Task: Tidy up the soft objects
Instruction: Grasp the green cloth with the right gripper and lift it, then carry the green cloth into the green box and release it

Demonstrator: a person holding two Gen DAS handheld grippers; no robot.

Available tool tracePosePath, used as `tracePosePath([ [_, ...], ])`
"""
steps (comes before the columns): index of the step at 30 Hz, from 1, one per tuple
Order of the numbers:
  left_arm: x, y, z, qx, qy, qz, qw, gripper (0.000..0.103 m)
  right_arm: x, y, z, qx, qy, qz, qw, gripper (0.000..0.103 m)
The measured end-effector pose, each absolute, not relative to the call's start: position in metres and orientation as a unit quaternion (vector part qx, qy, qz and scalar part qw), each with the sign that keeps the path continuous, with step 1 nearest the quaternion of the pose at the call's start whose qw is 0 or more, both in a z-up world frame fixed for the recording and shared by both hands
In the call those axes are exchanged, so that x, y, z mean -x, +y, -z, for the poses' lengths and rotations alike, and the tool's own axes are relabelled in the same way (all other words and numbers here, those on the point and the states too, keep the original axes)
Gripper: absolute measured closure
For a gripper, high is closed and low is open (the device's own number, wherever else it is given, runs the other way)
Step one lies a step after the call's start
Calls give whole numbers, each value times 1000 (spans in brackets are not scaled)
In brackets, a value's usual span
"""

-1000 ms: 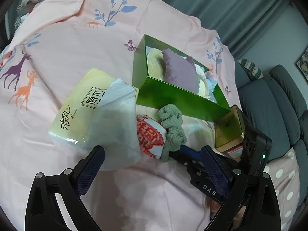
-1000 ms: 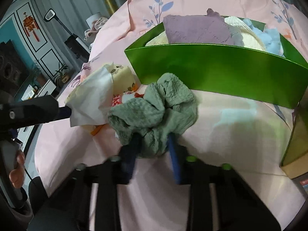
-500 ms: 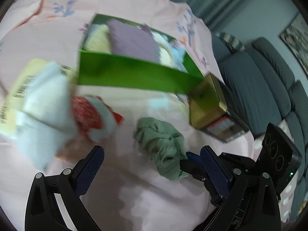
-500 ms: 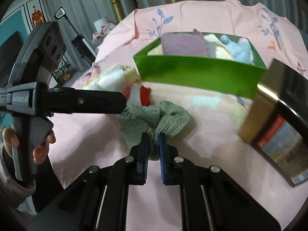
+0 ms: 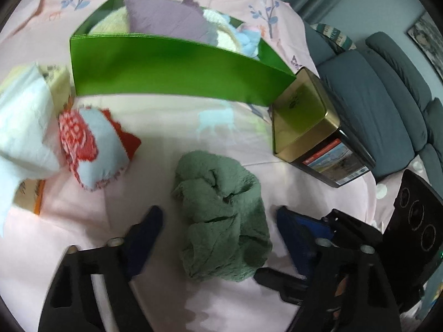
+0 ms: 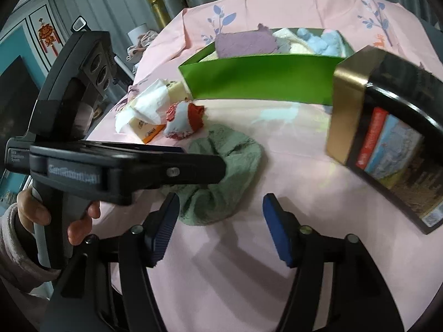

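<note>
A crumpled green cloth point(image 5: 221, 215) lies on the pink bedsheet point(image 5: 166, 127). My left gripper point(image 5: 218, 215) straddles it, a blue finger on each side; the jaws are closing and the pads are not seen pressing on it. My right gripper point(image 6: 221, 197) is just behind the green cloth point(image 6: 227, 166); its jaws are opening and the pads are off the cloth, whose near edge lies by its left finger. The green box point(image 5: 180, 66) behind holds a purple cloth point(image 5: 166, 19) and cream and pale blue soft items. A red, white and blue soft pouch point(image 5: 94, 149) lies to the left.
A tissue pack point(image 5: 25, 127) sits left of the pouch. A gold and black tin point(image 5: 304, 121) stands right of the green box point(image 6: 260, 77), close to the cloth. A hand point(image 6: 77, 221) holds the left gripper's body point(image 6: 124, 166). A grey sofa point(image 5: 373, 96) is beyond the bed.
The right gripper dragged the green cloth toward the near side, then let go and opened. The left gripper swung over the cloth and its jaws narrowed around it.
</note>
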State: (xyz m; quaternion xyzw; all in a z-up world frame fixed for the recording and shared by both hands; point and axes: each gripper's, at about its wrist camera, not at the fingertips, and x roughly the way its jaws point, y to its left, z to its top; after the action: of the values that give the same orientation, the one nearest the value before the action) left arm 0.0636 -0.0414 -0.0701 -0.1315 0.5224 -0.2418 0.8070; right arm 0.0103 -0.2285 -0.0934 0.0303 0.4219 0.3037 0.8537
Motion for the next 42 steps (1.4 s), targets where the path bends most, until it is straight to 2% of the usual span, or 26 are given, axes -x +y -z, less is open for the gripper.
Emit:
tracePosePath([
  [1, -63, -41, 72, 132, 525, 240, 806, 41, -11, -224, 96, -28, 424, -308, 851, 41],
  [4, -59, -39, 72, 129, 522, 242, 808, 49, -11, -216, 100, -17, 428, -309, 849, 50],
  [6, -60, -37, 74, 146, 526, 253, 799, 72, -11, -214, 101, -8, 427, -307, 851, 67],
  [9, -58, -39, 77, 145, 530, 258, 795, 81, -10, -213, 99, 0, 421, -300, 856, 83],
  [12, -56, -38, 75, 158, 528, 264, 792, 82, -10, -214, 94, 7, 414, -293, 862, 88],
  [17, -53, -31, 55, 166, 504, 271, 803, 82, -6, -212, 78, 26, 389, -288, 875, 89],
  [25, -61, -17, 19, 172, 463, 266, 828, 82, -20, -204, 49, 28, 350, -297, 888, 90],
  [42, -112, 2, -25, 163, 429, 253, 852, 82, -72, -186, 13, 28, 308, -291, 906, 90],
])
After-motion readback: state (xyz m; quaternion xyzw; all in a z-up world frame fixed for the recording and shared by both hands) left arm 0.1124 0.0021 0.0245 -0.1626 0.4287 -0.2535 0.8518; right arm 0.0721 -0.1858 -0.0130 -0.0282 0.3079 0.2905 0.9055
